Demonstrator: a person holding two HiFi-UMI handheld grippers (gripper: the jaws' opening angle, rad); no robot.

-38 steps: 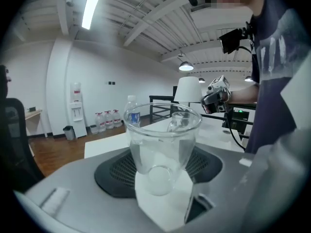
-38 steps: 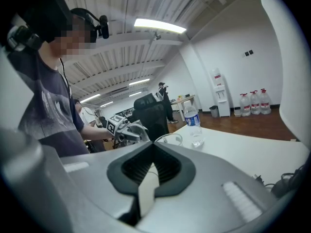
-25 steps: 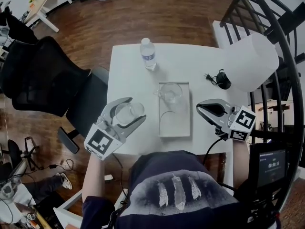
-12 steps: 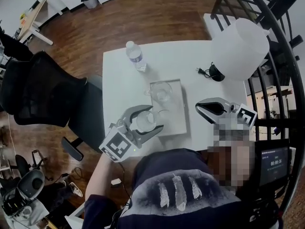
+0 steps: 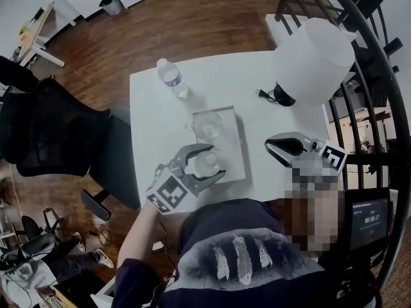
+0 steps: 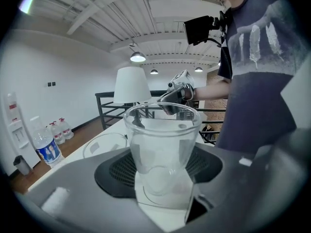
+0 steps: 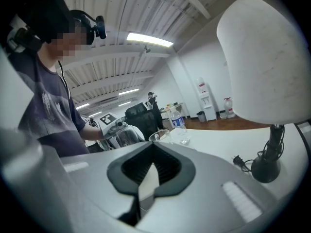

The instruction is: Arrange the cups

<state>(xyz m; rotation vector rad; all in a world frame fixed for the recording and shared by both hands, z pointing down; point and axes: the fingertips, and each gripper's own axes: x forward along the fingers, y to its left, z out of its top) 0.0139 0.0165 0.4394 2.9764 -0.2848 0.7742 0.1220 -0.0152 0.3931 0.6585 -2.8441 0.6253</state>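
One glass cup (image 5: 205, 164) is gripped by the left gripper (image 5: 216, 160), jaws half spread around it. Within the last second it has been carried right, from the table's left edge to the tray's (image 5: 237, 147) near end. Placement near the second cup (image 5: 207, 124), at the far end, is judged close. The right gripper (image 5: 271, 147) is closed and empty. White table (image 5: 154, 108): bottle (image 5: 171, 78) far left, lamp (image 5: 314, 59) far right. Wood floor (image 5: 192, 24).

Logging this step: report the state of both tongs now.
Left tongs: shut on the glass cup.
Right tongs: shut, holding nothing.
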